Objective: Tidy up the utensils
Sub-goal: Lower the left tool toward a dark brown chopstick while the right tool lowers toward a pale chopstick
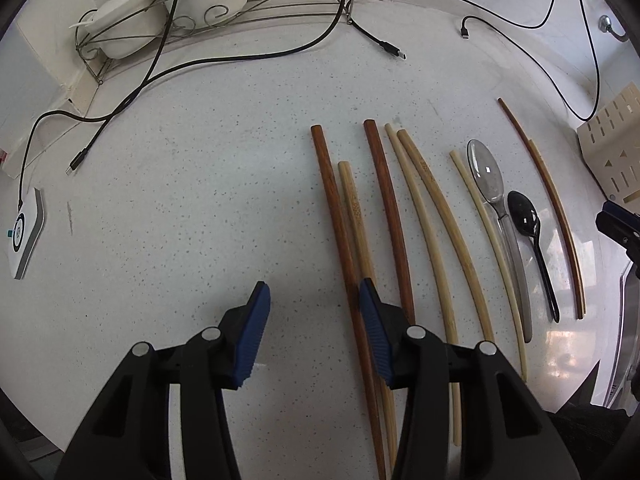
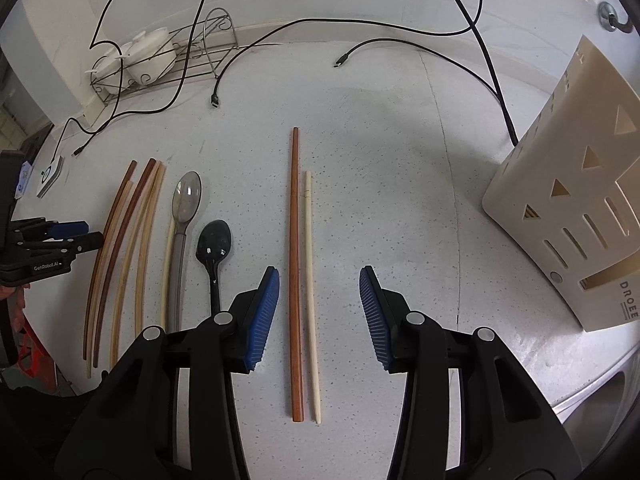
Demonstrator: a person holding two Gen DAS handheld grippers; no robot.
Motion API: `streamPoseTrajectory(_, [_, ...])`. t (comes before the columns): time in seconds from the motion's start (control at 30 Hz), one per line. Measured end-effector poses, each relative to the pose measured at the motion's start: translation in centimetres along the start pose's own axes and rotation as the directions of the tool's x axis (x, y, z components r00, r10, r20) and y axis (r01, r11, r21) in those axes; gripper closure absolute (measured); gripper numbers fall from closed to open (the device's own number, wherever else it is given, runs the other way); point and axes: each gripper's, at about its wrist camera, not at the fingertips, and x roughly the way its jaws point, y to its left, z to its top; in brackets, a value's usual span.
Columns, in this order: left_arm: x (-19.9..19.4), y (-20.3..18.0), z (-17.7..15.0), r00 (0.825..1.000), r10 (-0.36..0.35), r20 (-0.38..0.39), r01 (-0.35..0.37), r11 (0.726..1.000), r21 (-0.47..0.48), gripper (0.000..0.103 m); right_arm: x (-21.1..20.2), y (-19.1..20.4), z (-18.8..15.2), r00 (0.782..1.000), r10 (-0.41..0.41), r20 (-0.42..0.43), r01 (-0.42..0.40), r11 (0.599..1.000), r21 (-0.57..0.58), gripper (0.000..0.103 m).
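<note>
- Fingers of the left gripper (image 1: 314, 304) stand parted over bare counter (image 1: 180, 208), gripping nothing; the dark brown chopstick (image 1: 340, 216) lies beside its right pad.
- The right gripper (image 2: 319, 284) is open, straddling a reddish chopstick (image 2: 295, 240) and a pale chopstick (image 2: 310, 280), pads not touching them.
- Left of these lie the black spoon (image 2: 214, 246) and clear spoon (image 2: 185, 200); the cream utensil holder (image 2: 568, 216) stands right.

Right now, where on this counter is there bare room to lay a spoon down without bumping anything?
Two bare patches: the wide stretch left of the darkest brown chopstick, reaching to the white puck and the black cables; and the strip between the pale chopstick and the cream utensil holder. It is crowded around the clear spoon and black spoon.
</note>
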Motion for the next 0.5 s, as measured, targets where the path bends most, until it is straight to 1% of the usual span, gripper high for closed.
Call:
streamPoseTrajectory(0.13, [0.1,-0.3,0.2,1.0,0.023,0.004,-0.023,1.0,0.019,0.057,-0.3,-0.2,0.0,1.0,-0.005,0.01,0.005,1.0,0.004,0.063])
streamPoseTrajectory(0.2, [0.3,-0.5,0.3,0.999,0.04,0.001,-0.04,0.999,0.029,0.057,-0.1,-0.2,0.0,1.0,-0.013,0.003,0.013,1.0,-0.001,0.063])
streamPoseTrajectory(0.27, [0.1,-0.4,0.6,0.999,0.05,-0.006,-0.05,0.998,0.033,0.059,0.3,-0.2,0.0,1.0,-0.015,-0.012,0.015,1.0,-0.005,0.063])
streamPoseTrajectory(0.33, [0.1,-0.5,0.7,0.999,0.054,-0.005,-0.054,0.998,0.032,0.066,0.8,-0.2,0.0,1.0,-0.012,-0.027,0.011,1.0,-0.016,0.063])
streamPoseTrajectory(0.4, [0.1,-0.8,0.9,0.998,0.056,-0.003,-0.056,0.998,0.038,0.07,1.4,0.0,0.0,0.999,-0.02,-0.043,0.019,0.999,-0.033,0.063])
streamPoseTrajectory(0.47, [-0.1,-0.7,0.8,0.998,0.057,-0.003,-0.057,0.997,0.042,0.074,2.0,0.3,0.1,0.998,-0.027,-0.052,0.024,0.998,-0.058,0.069])
streamPoseTrajectory(0.5, [0.0,-0.4,0.9,0.998,0.058,-0.003,-0.058,0.997,0.044,0.079,2.3,0.4,0.2,0.998,-0.03,-0.058,0.026,0.997,-0.068,0.071])
